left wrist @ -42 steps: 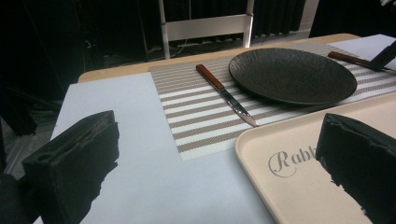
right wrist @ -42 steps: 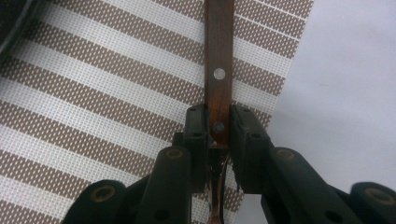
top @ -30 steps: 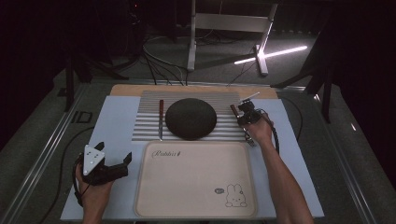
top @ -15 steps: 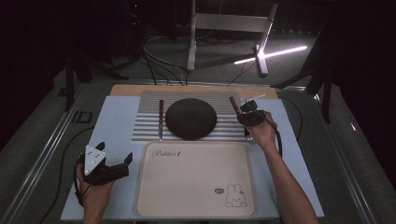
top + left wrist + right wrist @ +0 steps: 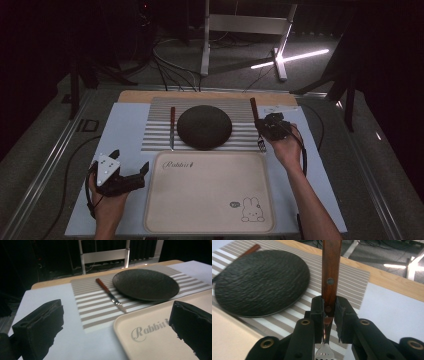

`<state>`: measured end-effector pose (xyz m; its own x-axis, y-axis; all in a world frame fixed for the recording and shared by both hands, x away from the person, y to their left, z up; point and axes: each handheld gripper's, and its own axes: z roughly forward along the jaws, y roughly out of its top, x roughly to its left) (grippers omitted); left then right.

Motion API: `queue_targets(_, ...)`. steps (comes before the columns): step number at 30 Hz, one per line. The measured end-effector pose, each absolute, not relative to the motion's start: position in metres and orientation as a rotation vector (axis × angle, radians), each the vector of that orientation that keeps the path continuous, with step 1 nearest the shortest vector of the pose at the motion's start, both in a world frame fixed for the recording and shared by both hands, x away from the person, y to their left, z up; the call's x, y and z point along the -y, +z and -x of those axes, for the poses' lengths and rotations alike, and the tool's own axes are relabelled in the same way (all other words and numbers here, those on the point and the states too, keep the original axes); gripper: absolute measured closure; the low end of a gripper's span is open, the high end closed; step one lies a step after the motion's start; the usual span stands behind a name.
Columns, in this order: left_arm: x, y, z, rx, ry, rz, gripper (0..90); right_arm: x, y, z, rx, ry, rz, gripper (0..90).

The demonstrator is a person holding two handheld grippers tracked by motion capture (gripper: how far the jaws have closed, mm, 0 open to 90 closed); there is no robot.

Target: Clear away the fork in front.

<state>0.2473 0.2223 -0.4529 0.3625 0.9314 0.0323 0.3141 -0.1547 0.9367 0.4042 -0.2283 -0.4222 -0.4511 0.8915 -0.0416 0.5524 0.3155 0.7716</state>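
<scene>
1. A pale blue table cover (image 5: 125, 130) is lying across the table, carrying everything else

2. A cream tray (image 5: 210, 192) printed with "Rabbit" and a small rabbit drawing is sitting at the near edge, between the person's two forearms

3. A striped grey placemat (image 5: 155, 132) is lying just beyond the tray, with a dark round plate (image 5: 204, 127) resting at its middle

4. The left gripper (image 5: 131, 176) is resting on the blue cover just left of the tray, its jaws standing wide apart with nothing between them; it is sitting much where it was a second ago

5. The right gripper (image 5: 264, 126) is hovering at the mat's right edge, its jaws pinched tight on the fork (image 5: 329, 282) near where the wooden handle meets the metal neck

6. The fork's long axis is running front to back, handle pointing away from the person and tines (image 5: 261, 145) toward the tray; half a second ago the handle was leaning more to the left, and it is now lying nearer parallel with the mat's edge

7. A knife (image 5: 110, 295) with a red-brown handle is lying on the mat just left of the plate, handle away and blade toward the tray
</scene>
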Motion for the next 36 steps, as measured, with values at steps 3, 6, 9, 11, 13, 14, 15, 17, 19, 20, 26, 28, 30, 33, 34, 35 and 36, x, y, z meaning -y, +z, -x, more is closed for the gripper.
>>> queue_targets(3, -0.213, -0.446, -0.25, -1.102, 0.808, -1.682, 0.1, 0.226, -0.422, -0.4, -2.121, 0.99, -1.262, 78.3)
queue_targets(6, -0.201, -0.44, -0.254, -1.078, 0.792, -1.692, 0.1, 0.221, -0.419, -0.391, -2.124, 1.029, -1.227, 78.3)
queue_targets(9, -0.188, -0.435, -0.262, -1.049, 0.778, -1.702, 0.1, 0.217, -0.416, -0.383, -2.123, 1.068, -1.204, 78.3)
queue_targets(11, -0.178, -0.43, -0.268, -1.03, 0.774, -1.712, 0.1, 0.216, -0.413, -0.378, -2.12, 1.089, -1.192, 78.3)
queue_targets(13, -0.17, -0.426, -0.274, -1.014, 0.766, -1.713, 0.1, 0.214, -0.411, -0.373, -2.121, 1.118, -1.179, 78.3)
queue_targets(14, -0.166, -0.423, -0.277, -1.007, 0.761, -1.711, 0.1, 0.213, -0.41, -0.37, -2.122, 1.13, -1.174, 78.3)
queue_targets(15, -0.163, -0.421, -0.28, -1.0, 0.754, -1.71, 0.1, 0.211, -0.409, -0.365, -2.125, 1.148, -1.156, 78.3)
queue_targets(17, -0.155, -0.416, -0.286, -0.989, 0.736, -1.711, 0.1, 0.21, -0.409, -0.362, -2.128, 1.161, -1.151, 78.3)
queue_targets(19, -0.147, -0.413, -0.292, -0.978, 0.704, -1.72, 0.1, 0.207, -0.408, -0.358, -2.131, 1.187, -1.141, 78.3)
queue_targets(20, -0.143, -0.413, -0.294, -0.973, 0.689, -1.727, 0.0, 0.204, -0.407, -0.353, -2.134, 1.211, -1.129, 78.3)
queue_targets(26, -0.12, -0.41, -0.306, -0.947, 0.643, -1.729, 0.1, 0.194, -0.405, -0.341, -2.144, 1.25, -1.085, 78.3)
queue_targets(28, -0.113, -0.409, -0.31, -0.937, 0.63, -1.723, 1.5, 0.188, -0.404, -0.335, -2.156, 1.27, -1.062, 78.3)
queue_targets(30, -0.106, -0.408, -0.313, -0.929, 0.611, -1.718, 2.0, 0.186, -0.404, -0.334, -2.159, 1.276, -1.053, 78.2)
queue_targets(33, -0.096, -0.406, -0.318, -0.915, 0.591, -1.719, 3.2, 0.181, -0.403, -0.328, -2.163, 1.297, -1.034, 78.2)
queue_targets(34, -0.092, -0.405, -0.32, -0.91, 0.582, -1.715, 3.9, 0.178, -0.402, -0.325, -2.165, 1.308, -1.022, 78.2)
queue_targets(35, -0.088, -0.404, -0.321, -0.905, 0.58, -1.715, 4.5, 0.177, -0.402, -0.324, -2.168, 1.314, -1.016, 78.3)
queue_targets(36, -0.084, -0.404, -0.322, -0.901, 0.57, -1.71, 5.2, 0.176, -0.402, -0.323, -2.167, 1.319, -1.014, 78.2)
